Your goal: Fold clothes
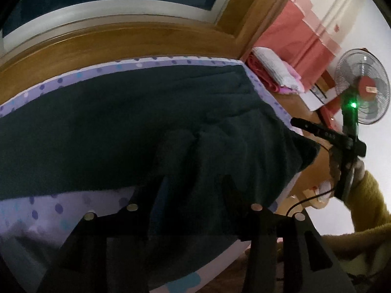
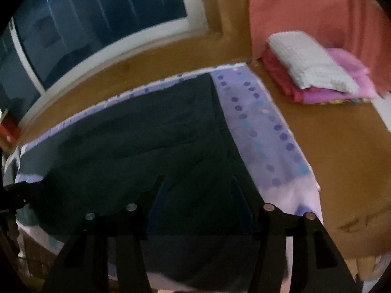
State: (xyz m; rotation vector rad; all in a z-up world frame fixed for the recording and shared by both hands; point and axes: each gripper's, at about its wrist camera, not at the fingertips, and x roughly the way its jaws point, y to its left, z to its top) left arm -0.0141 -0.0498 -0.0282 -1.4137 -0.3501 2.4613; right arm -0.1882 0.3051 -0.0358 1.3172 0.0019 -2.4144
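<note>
A dark green garment [image 1: 136, 127] lies spread on a purple dotted sheet [image 1: 48, 210]; its near right part is bunched into folds [image 1: 244, 146]. My left gripper [image 1: 194, 185] hovers just over those folds, jaws wide apart, dark cloth showing between the fingers. In the right wrist view the same garment [image 2: 136, 141] lies flat, and my right gripper [image 2: 198, 185] stands open above its near edge. The right gripper [image 1: 342, 139] also appears in the left wrist view, beside the garment's right corner, held by a hand in a mustard sleeve [image 1: 371, 200].
A stack of folded red, white and pink cloths [image 2: 315, 73] sits on the wooden surface [image 2: 342, 171] right of the sheet. A window [image 2: 97, 19] runs along the far side, a fan [image 1: 361, 88] stands far right, and a red curtain [image 2: 305, 12] hangs behind the stack.
</note>
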